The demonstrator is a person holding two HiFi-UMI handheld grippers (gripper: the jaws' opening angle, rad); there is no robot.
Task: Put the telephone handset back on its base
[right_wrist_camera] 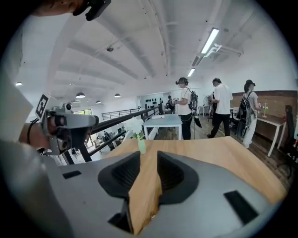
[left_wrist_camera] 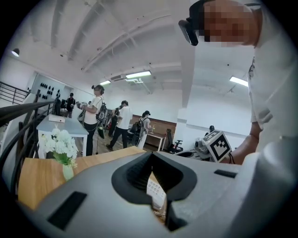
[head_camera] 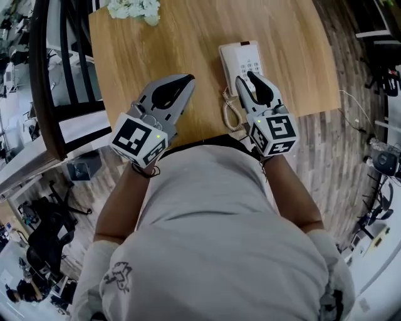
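Right gripper above telephone (left gripper alongside).

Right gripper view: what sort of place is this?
Probably an open-plan office or lab workspace. It shows a white desk, people wearing backpacks standing around, and strip lights on an exposed ceiling.

Wooden table lies beneath the left gripper. Vase of white flowers stands well ahead, at the table's far edge.
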